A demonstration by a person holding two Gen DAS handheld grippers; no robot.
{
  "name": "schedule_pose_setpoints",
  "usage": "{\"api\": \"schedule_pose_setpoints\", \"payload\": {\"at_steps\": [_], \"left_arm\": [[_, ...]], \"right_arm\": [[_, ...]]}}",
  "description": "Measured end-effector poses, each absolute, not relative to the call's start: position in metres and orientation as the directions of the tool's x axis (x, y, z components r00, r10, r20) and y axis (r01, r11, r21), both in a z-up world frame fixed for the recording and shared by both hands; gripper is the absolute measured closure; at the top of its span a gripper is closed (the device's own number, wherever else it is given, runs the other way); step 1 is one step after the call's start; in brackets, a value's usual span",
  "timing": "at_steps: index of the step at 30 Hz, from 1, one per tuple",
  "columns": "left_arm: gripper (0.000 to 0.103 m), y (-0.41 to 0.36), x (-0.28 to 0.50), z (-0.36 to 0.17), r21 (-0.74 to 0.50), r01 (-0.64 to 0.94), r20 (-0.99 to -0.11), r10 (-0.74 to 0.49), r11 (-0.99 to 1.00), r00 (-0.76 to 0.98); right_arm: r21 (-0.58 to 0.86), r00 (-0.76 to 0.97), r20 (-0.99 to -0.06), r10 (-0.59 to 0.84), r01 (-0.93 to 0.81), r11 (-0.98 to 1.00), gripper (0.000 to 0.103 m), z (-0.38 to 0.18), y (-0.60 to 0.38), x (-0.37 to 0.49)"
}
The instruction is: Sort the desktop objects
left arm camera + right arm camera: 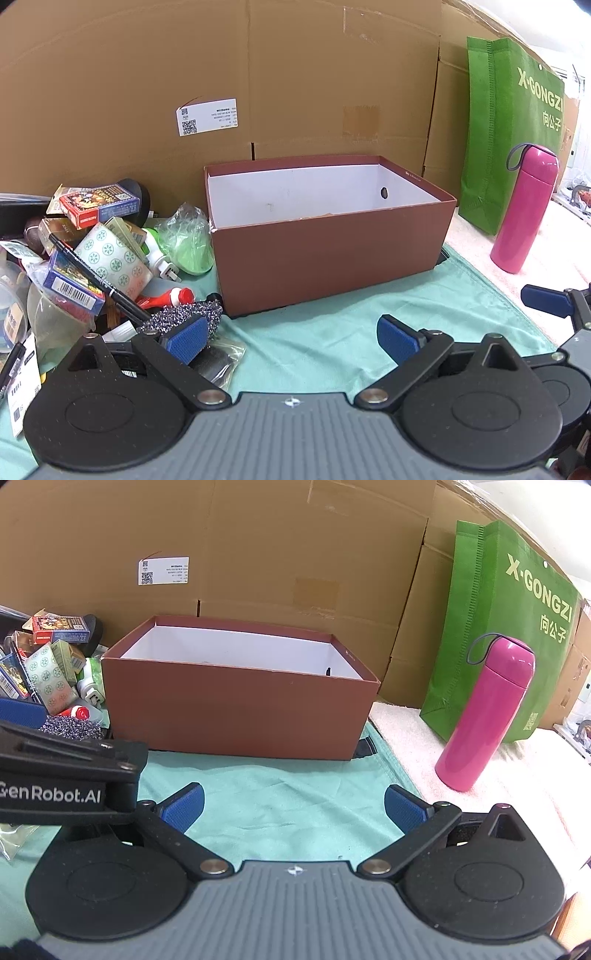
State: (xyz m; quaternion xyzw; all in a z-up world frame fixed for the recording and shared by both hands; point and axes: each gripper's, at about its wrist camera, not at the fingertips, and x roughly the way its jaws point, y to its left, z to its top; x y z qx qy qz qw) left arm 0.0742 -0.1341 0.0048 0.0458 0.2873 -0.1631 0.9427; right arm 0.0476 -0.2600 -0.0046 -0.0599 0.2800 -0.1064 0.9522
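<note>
While both the left gripper (291,341) and right gripper (293,808) stood wide open and empty, the springy metallic scouring pad (184,314) lay beside the open brown cardboard box (332,251). Probably light and compressible, it should be pinched across its middle.

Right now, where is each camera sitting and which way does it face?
Left wrist: on the left gripper, low over the green cloth, facing the brown box; clutter pile at left; right gripper's finger at its right edge.
Right wrist: on the right gripper, facing the box, pink bottle right; left gripper's body at left.
Shared: box, bottle, green bag, cardboard.
</note>
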Motion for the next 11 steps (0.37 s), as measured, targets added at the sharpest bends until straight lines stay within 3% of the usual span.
{"api": "schedule_pose_setpoints", "payload": {"at_steps": [11], "left_arm": [[0.002, -0.1327, 0.0729, 0.0018, -0.024, 0.348, -0.560, -0.301, 0.937, 0.772]], "right_arm": [[-0.171, 0.819, -0.526, -0.229, 0.162, 0.972, 0.002, -0.0063, -0.2547, 0.0467]]}}
